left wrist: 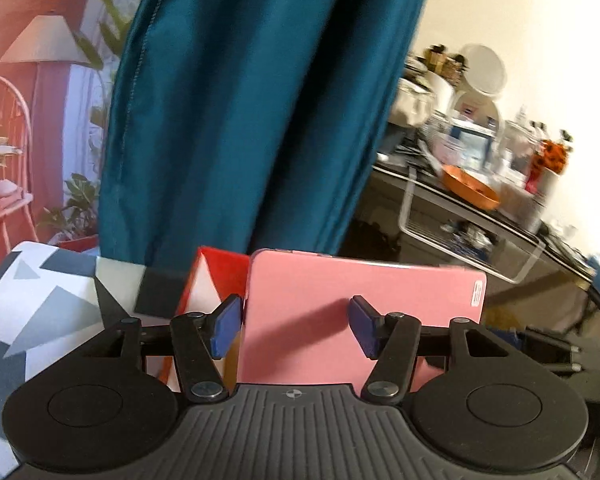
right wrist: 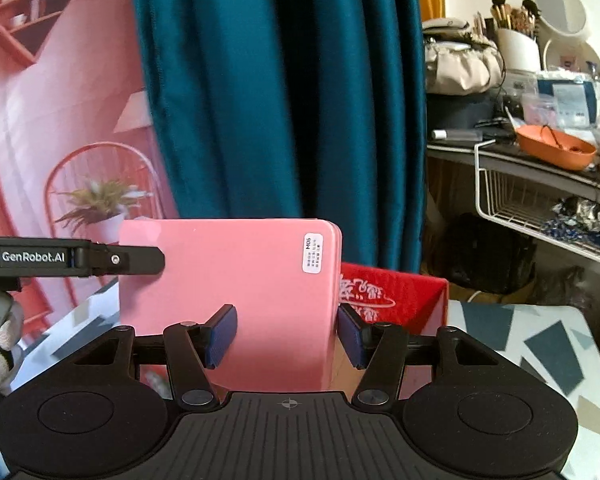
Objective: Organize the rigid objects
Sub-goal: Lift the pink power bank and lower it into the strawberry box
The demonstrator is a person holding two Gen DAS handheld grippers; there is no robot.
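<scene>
A flat pink case (left wrist: 360, 280) (right wrist: 240, 272) with a small white label stands upright, with a red box (left wrist: 224, 268) (right wrist: 396, 296) behind and beside it. My left gripper (left wrist: 294, 330) is open; its left pad sits at the case's left edge and its right pad hangs in front of the pink face, casting a shadow on it. My right gripper (right wrist: 286, 334) is open too, with the pink face behind its left pad and the case's right edge next to its right pad. In the right wrist view the left gripper (right wrist: 156, 260) reaches in from the left to the case's upper left edge.
A table with a grey, black and white triangle cloth (left wrist: 40, 300) (right wrist: 540, 340) bears the box. A teal curtain (left wrist: 252, 100) (right wrist: 284, 88) hangs behind. To the right stands a dark, cluttered desk with an orange bowl (left wrist: 470, 188) (right wrist: 556, 148) and a white wire basket (right wrist: 512, 200).
</scene>
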